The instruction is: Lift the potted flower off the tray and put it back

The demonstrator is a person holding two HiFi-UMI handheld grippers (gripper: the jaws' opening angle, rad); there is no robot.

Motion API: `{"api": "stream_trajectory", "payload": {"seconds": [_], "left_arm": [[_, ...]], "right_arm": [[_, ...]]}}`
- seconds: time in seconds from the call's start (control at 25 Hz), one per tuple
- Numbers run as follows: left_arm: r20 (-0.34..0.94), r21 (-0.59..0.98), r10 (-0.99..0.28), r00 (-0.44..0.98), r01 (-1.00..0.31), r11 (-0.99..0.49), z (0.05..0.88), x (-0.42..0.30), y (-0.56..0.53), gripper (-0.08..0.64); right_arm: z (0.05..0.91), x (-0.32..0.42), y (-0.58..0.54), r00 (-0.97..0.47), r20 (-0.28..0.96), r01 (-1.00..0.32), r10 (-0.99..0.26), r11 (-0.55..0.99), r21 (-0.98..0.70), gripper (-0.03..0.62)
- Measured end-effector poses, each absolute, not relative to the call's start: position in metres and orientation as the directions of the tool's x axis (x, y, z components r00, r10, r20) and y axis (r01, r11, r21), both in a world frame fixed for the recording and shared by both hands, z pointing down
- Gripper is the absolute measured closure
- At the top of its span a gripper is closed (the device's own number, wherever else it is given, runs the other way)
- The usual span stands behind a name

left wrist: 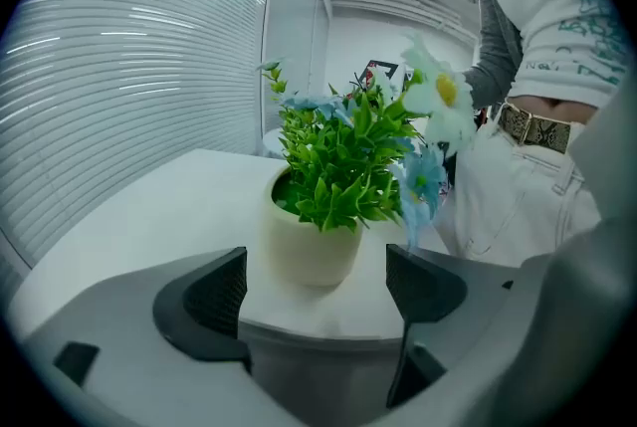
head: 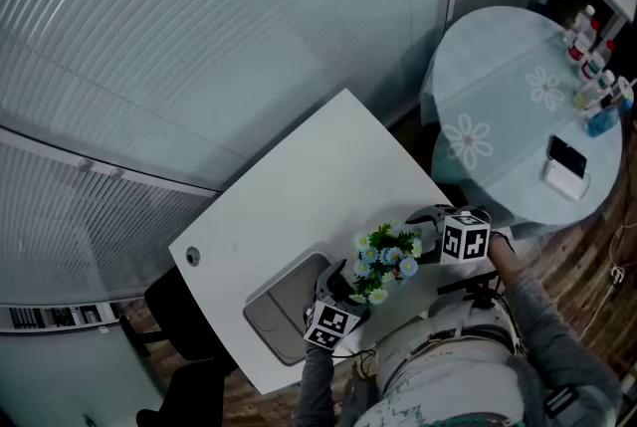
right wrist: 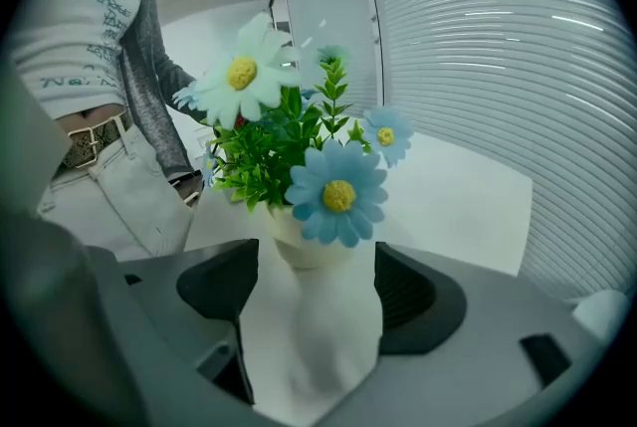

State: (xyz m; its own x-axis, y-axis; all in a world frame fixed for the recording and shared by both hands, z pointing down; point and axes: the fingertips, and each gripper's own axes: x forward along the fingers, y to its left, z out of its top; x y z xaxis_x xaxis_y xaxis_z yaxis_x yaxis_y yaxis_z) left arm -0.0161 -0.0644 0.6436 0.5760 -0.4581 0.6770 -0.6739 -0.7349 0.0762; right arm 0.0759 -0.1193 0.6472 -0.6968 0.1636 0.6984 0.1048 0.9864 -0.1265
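The potted flower [head: 383, 261] stands upright on the white tabletop [head: 299, 186], off the grey tray [head: 284, 311] and just beside the tray's right end, near the tabletop edge closest to the person. From the head view its cream pot is hidden under the leaves and the blue and white daisies.

The left hand-held gripper [head: 338, 301] sits over the near right corner of the tray and points at the plant. In the left gripper view its jaws [left wrist: 317, 286] are spread wide with only bare tabletop [left wrist: 149, 206] between them. The cream pot [left wrist: 311, 241] stands just ahead of the jaw tips, touching neither.

The right hand-held gripper [head: 438, 231] comes at the plant from the opposite side, its marker cube facing up. In the right gripper view its jaws [right wrist: 317, 281] are likewise spread, nothing pinched, and the pot with its big blue daisy [right wrist: 336, 194] stands just beyond the tips.

Both gripper views show the person's [right wrist: 90, 37] printed white top, grey cardigan and belt behind the plant. A round table [head: 498, 97] with a daisy-patterned cloth stands well apart at upper right, bottles [head: 592, 67] at its far edge
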Motion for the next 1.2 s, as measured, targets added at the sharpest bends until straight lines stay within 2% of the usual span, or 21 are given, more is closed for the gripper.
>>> {"api": "stream_trajectory", "payload": {"seconds": [0.56, 1.2], "left_arm": [[0.684, 0.078, -0.509, 0.522, -0.747, -0.661, 0.636, -0.029, -0.05, 0.123], [0.682, 0.098, -0.607, 0.408, -0.873, -0.477, 0.627, -0.037, -0.02, 0.126]], "right_arm": [[0.636, 0.101, -0.126, -0.712, 0.696, 0.015, 0.094, 0.993, -0.119, 0.229], [0.622, 0.121, -0.115, -0.72, 0.688, -0.031, 0.086, 0.987, -0.156, 0.23]]}}
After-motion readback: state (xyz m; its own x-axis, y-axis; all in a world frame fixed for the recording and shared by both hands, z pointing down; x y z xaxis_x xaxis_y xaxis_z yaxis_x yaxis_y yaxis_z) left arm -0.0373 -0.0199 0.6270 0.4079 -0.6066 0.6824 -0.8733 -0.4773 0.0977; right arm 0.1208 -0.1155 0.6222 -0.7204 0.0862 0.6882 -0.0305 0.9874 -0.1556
